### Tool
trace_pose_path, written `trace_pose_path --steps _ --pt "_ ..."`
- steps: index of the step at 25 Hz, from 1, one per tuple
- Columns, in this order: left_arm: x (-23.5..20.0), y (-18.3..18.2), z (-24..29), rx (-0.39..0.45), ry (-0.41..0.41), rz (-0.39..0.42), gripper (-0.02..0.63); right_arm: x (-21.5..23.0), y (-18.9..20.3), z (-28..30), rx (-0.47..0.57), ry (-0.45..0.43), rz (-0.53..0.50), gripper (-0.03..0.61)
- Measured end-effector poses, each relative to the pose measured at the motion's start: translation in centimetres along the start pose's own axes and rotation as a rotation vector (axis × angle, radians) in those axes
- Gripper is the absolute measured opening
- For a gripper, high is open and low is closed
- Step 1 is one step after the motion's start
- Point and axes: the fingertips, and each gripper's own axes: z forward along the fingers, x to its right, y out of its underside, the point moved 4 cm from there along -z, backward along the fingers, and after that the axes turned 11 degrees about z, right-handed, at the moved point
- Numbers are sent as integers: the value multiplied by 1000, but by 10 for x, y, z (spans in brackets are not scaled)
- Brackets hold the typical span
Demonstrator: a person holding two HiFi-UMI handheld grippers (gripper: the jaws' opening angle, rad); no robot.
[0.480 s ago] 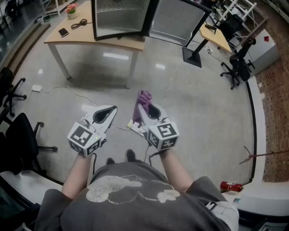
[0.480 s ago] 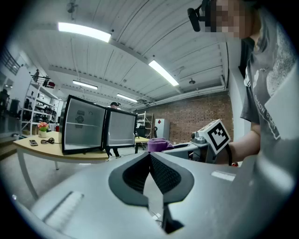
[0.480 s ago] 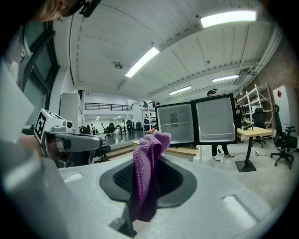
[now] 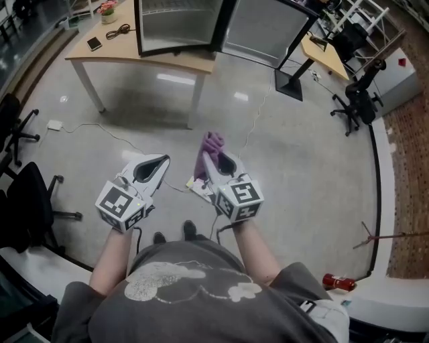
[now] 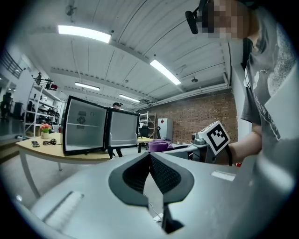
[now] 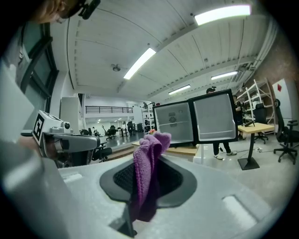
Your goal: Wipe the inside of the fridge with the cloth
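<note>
A small black fridge (image 4: 179,25) stands on a wooden table (image 4: 144,61) at the top of the head view, its door (image 4: 268,30) swung open to the right and its interior pale. My right gripper (image 4: 213,155) is shut on a purple cloth (image 4: 211,149), which sticks up between its jaws (image 6: 148,161). My left gripper (image 4: 161,163) is shut with nothing in it; in the left gripper view its jaws meet. Both grippers are held low in front of the person, well short of the table. The fridge (image 5: 88,130) also shows far off in the left gripper view.
A phone (image 4: 94,44), cable (image 4: 118,31) and flower pot (image 4: 106,13) lie on the table. Cables (image 4: 100,134) and a power strip (image 4: 199,188) run over the floor. Office chairs (image 4: 27,201) stand at left, another chair (image 4: 355,107) and a desk (image 4: 325,57) at right. A red bottle (image 4: 337,281) lies on the floor.
The whole view has shifted slightly: the person and both grippers have moved a little forward toward the table. Grips are unchanged.
</note>
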Motion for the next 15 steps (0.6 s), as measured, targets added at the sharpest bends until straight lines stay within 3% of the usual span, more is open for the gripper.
trace_pose_path --steps 7,15 --pt "5 5 27 -28 -36 -10 17 33 -13 -16 67 9 22 78" --pt "-7 4 51 -37 -105 11 17 82 -16 -6 55 17 71 78"
